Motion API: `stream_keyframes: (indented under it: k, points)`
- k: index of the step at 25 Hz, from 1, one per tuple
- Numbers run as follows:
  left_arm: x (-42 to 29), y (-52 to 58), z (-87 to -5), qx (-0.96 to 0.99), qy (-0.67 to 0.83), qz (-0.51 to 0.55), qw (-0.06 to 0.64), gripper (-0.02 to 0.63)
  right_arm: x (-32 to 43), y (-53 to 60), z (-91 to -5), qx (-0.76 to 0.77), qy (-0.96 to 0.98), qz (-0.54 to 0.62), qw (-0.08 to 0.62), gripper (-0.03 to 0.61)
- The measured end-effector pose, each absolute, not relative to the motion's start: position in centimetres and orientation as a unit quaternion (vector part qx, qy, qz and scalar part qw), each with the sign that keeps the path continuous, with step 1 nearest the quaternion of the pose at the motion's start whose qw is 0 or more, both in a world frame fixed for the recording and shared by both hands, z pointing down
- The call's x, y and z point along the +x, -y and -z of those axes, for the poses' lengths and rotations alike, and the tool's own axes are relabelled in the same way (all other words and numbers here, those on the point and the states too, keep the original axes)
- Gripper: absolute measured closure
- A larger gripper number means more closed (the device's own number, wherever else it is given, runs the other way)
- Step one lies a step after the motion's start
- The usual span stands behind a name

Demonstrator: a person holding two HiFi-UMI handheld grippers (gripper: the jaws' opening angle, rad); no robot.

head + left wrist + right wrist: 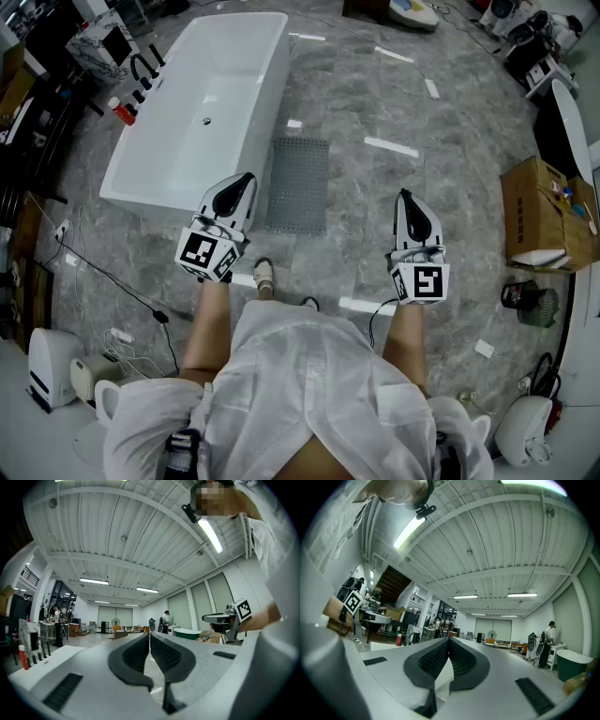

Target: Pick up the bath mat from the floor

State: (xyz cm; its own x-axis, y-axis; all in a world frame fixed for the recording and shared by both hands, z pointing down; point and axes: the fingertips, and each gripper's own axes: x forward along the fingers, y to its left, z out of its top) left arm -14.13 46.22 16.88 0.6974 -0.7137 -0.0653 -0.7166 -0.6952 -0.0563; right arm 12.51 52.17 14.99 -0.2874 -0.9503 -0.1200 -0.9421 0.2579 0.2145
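Most of what we look down on is grey marbled floor [375, 94], glossy with streaks of lamp light. On it at our left stands a white bathtub [202, 103], its long side running away from us. An open cardboard box [539, 216] sits at the right edge.

The bath mat [298, 185], grey and dotted with small holes, lies flat on the floor just beside the tub's long side. It is ahead of us, between our two tools and nearer the left one.

We hold the left gripper [246, 180] up in front of us, its tip by the mat's near left corner in the head view, and the right gripper [405, 197] well apart from the mat. Both have their ribbed pads clenched together on nothing, and neither touches the mat.
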Motion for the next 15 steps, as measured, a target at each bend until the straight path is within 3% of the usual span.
stream_keyframes:
  k: [15]
  points:
    - [-13.51,-46.07,-17.15,-0.919,-0.392,-0.019,0.033,0.595,12.95,-52.03,-14.93,0.589,0.798,0.124,0.019,0.552]
